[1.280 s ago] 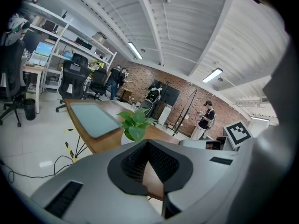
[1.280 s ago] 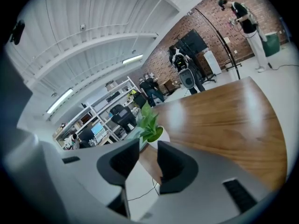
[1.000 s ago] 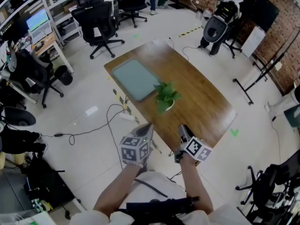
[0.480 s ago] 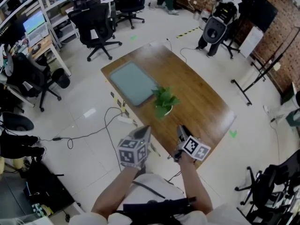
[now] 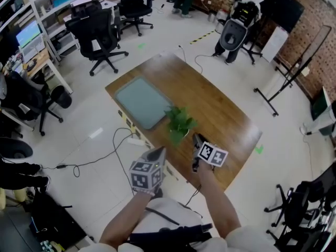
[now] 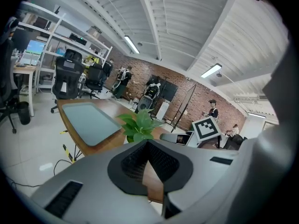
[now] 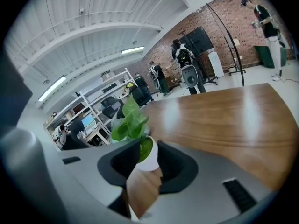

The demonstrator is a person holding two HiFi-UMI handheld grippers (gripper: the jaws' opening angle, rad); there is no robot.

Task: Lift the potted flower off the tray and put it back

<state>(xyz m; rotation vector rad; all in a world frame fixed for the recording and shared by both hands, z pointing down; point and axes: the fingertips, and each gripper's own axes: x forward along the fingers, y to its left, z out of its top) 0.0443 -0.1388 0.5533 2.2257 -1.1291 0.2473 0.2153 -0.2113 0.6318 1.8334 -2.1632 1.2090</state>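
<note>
Potted flower [image 5: 179, 124]: stood on the table [image 5: 226, 117], just beside the tray's [image 5: 140, 101] near corner.
Right gripper [image 5: 195, 139]: near the tray, jaws apart, just narrowing, the pot between them and unpressed.
Left gripper [image 5: 159, 151]: released, empty.

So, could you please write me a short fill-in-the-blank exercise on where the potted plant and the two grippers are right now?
1. The potted plant stands on the wooden ____, beside the grey tray.
2. The right gripper has its jaws ____, pads clear of the white pot.
3. The left gripper has ____ between its jaws.
Missing words: table; open; nothing.
Note: the right jaws have just been closing slightly, but are not on the pot.
</note>
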